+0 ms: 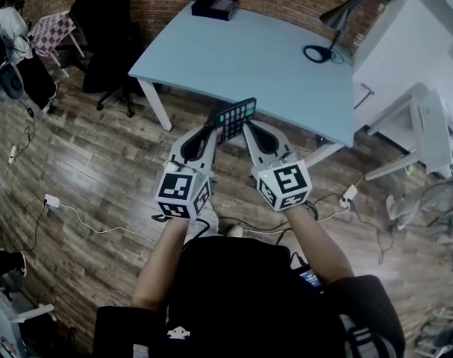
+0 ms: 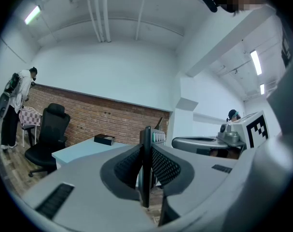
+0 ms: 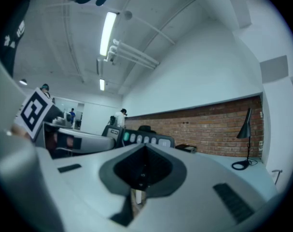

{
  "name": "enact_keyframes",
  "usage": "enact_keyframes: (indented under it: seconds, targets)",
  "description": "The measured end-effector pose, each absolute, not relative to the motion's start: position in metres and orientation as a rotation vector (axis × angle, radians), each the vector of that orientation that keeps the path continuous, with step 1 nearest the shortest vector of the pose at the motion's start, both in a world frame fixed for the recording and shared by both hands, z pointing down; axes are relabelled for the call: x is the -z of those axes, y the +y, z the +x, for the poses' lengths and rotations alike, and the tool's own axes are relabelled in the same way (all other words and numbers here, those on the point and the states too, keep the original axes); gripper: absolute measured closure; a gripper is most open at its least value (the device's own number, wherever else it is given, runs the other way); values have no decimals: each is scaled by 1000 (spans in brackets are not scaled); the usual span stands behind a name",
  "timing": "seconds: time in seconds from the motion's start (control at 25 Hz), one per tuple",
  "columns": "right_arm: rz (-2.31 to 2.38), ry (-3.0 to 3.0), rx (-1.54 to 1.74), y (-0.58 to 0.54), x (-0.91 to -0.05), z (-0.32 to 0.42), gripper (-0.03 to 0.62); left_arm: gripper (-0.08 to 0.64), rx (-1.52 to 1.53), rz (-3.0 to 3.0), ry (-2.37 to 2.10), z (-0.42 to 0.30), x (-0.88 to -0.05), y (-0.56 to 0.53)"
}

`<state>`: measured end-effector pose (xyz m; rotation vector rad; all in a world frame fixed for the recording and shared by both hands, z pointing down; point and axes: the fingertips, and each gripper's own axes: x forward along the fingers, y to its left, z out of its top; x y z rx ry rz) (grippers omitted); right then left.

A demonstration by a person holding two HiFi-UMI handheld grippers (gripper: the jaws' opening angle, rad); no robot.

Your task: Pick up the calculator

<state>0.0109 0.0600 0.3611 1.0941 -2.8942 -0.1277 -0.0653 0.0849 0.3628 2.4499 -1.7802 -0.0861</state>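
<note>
The calculator (image 1: 236, 117) is a dark slab with green and pale keys, held in the air over the wood floor in front of the table. My left gripper (image 1: 212, 130) is shut on its left end. In the left gripper view the calculator (image 2: 146, 137) stands edge-on between the ribbed pads (image 2: 128, 168) of my left gripper (image 2: 145, 151). My right gripper (image 1: 250, 128) sits just right of the calculator. In the right gripper view my right gripper (image 3: 145, 153) has its jaws together with nothing between them, and the calculator (image 3: 145, 139) shows its keys just beyond.
A light blue table (image 1: 271, 58) stands ahead with a black box (image 1: 215, 7) at its far edge and a desk lamp (image 1: 332, 30) on the right. A black office chair (image 1: 105, 32) is at the left, white furniture (image 1: 416, 103) at the right. Cables and a power strip (image 1: 51, 200) lie on the floor.
</note>
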Motion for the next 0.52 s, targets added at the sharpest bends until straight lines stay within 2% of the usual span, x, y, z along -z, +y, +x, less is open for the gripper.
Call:
enact_keyframes:
  seconds: [0.52]
  targets:
    - [1087, -2907, 115, 74, -362, 32, 588, 500, 76, 2444, -1802, -46, -361, 98]
